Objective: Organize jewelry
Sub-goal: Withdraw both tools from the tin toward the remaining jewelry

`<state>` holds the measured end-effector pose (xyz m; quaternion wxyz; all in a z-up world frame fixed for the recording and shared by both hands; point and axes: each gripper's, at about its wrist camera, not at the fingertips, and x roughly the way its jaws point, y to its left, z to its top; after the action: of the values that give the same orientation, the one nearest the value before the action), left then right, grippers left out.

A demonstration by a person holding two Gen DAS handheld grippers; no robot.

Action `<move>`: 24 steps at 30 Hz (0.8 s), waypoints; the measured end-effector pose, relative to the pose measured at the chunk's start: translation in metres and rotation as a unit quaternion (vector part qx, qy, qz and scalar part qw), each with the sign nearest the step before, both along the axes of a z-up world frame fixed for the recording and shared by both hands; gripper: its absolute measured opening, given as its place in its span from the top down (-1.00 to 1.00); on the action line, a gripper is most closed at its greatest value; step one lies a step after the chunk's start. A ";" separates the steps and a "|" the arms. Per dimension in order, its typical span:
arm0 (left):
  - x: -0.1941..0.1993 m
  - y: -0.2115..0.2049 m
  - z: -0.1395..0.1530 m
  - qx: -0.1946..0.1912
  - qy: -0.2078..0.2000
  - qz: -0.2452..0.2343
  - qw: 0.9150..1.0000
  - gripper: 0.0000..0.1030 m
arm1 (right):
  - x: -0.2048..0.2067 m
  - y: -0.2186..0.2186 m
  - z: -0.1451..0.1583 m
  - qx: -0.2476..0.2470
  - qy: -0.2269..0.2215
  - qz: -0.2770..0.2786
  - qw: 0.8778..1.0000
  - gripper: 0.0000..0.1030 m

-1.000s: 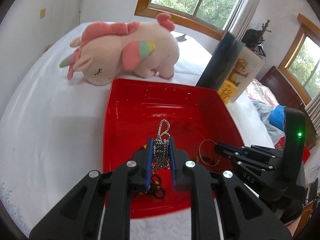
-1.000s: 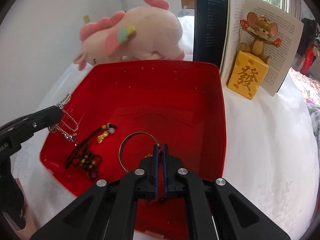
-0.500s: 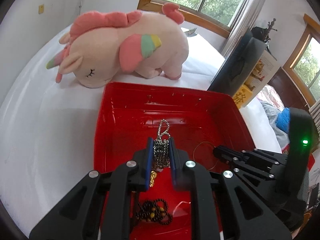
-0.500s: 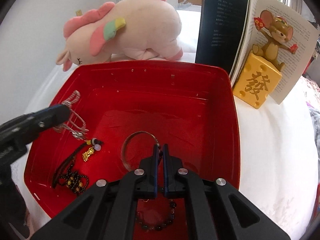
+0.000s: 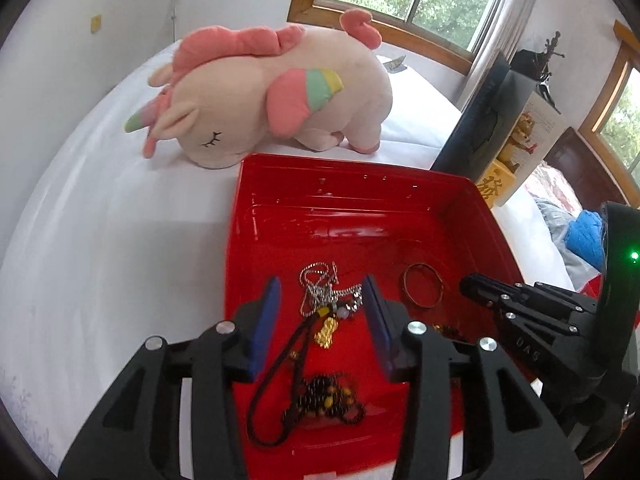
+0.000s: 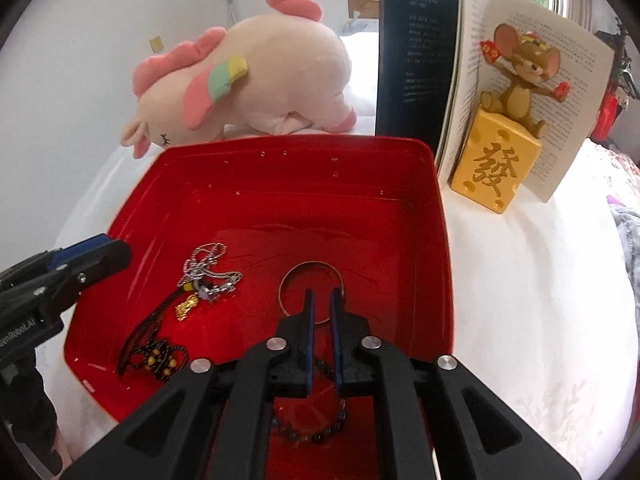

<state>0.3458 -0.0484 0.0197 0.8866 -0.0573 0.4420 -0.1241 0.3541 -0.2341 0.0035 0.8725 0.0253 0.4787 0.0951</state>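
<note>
Under right gripper (image 6: 322, 300): bead bracelet (image 6: 320, 428)

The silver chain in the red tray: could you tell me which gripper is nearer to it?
Left. The left gripper stands open with the silver chain lying between its fingertips. The right gripper is off to the side, over the gold bangle.

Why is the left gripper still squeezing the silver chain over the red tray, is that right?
Not quite. The left gripper is open: the left wrist view shows its jaws spread wide, and the silver chain lies loose on the floor of the red tray, partly over a black cord. The gripper is over the tray, as you said.
</note>
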 end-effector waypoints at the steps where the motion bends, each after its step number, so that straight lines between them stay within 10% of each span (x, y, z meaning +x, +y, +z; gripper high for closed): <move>1: -0.004 0.001 0.002 0.001 -0.001 0.000 1.000 0.16 | -0.003 -0.001 0.003 0.003 -0.002 0.001 1.000 0.83; 24: -0.140 0.020 0.010 0.037 -0.020 -0.013 0.999 -0.11 | -0.144 0.024 0.041 0.029 -0.057 0.086 0.994 0.71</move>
<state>0.2053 -0.0280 0.0294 0.8951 -0.0158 0.4290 -0.1200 0.2105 -0.2097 0.0443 0.8858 0.0037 0.4254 0.1851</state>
